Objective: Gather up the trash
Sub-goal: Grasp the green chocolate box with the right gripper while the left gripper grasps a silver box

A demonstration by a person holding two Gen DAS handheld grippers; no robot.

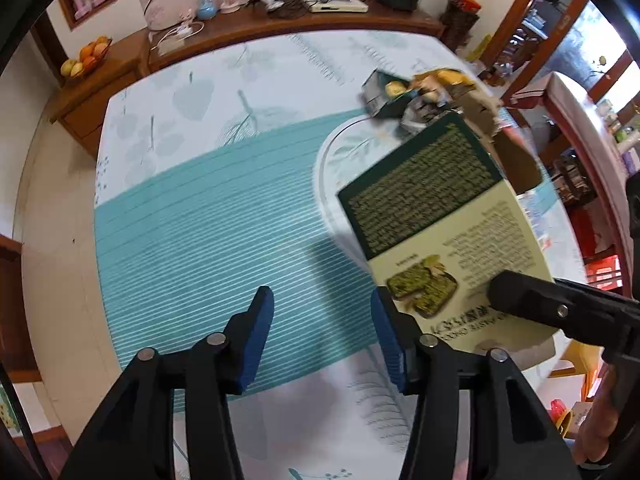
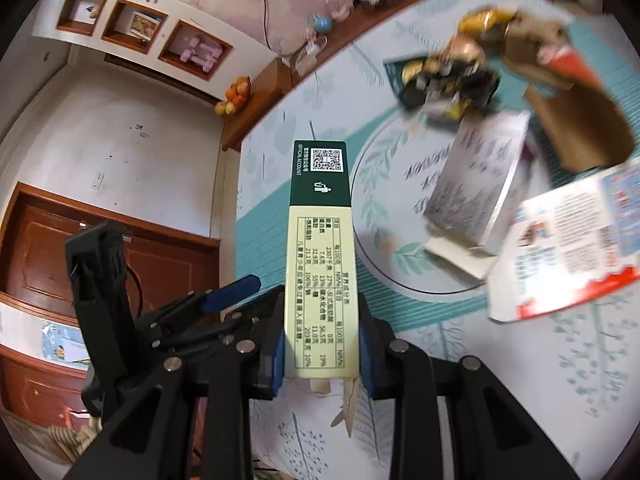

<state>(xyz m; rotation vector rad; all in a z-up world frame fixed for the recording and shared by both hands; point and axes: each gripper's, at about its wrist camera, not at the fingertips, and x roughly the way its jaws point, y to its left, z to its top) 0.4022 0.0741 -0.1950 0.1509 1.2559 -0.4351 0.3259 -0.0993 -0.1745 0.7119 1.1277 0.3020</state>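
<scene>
Bedsheet (image 1: pixel 208 216) backdrop, wrapper pile (image 2: pixel 452 76) at 1 o'clock. Right gripper (image 2: pixel 322 354) clamped on box (image 2: pixel 320 256), lifted dead centre. Left gripper (image 1: pixel 320 344) apart, empty. Best kept square, grip firm during carry.

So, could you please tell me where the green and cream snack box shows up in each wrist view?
Left wrist: green and cream snack box right of centre, held by the right gripper.
Right wrist: bottom centre, narrow side showing.
Shared landmark: fruit bowl.
</scene>
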